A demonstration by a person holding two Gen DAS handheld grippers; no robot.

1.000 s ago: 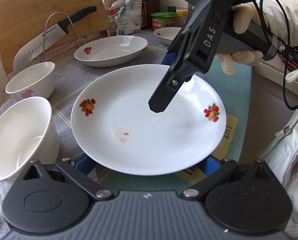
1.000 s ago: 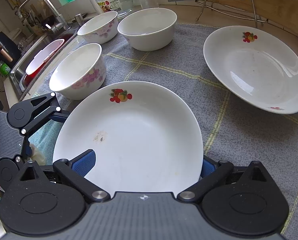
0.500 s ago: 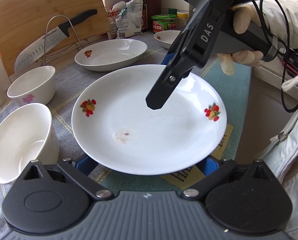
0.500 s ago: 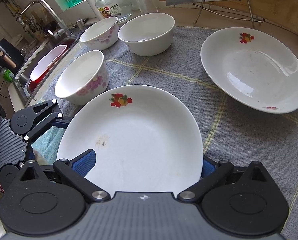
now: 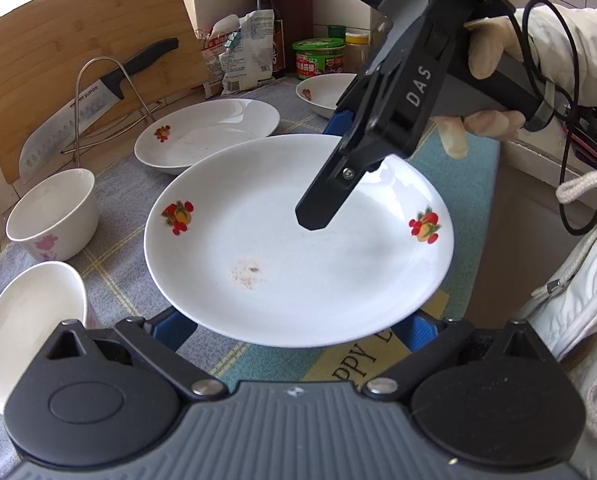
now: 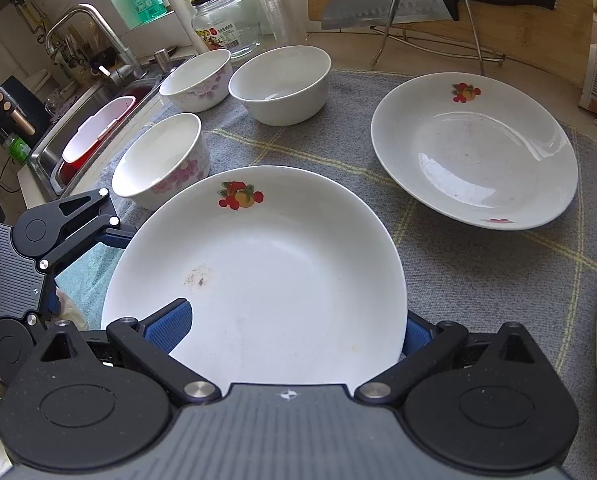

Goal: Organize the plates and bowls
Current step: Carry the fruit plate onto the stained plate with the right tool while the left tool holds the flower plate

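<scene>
While both hand-held grippers meet at one dish, a round white porcelain plate with red fruit decals (image 5: 298,240) hangs just above the grey checked cloth (image 6: 478,280) that covers the tabletop. The left hand-held gripper (image 5: 298,330) has its blue pads at the plate's near rim, one to each side, though whether they press the china or merely stand beside it cannot be told from either view. The right hand-held gripper (image 6: 288,334) comes in from the opposite edge, one blue finger lying over the inner face of the plate and the other beneath its rim, which reads as a firm pinch on the plate. Ahead and to the right of the right hand-held gripper, well apart from the held dish, a second white fruit-decal plate (image 6: 474,152) rests on the cloth; seen from the left hand-held gripper it lies ahead and to the left. That plate looks the likely base of a stack, so the coming move probably carries the held plate forward and rightward from the right hand-held gripper, which faces it more squarely. Three white bowls with pink flower prints (image 6: 162,160) stand ahead and to its left, clear of that path.
</scene>
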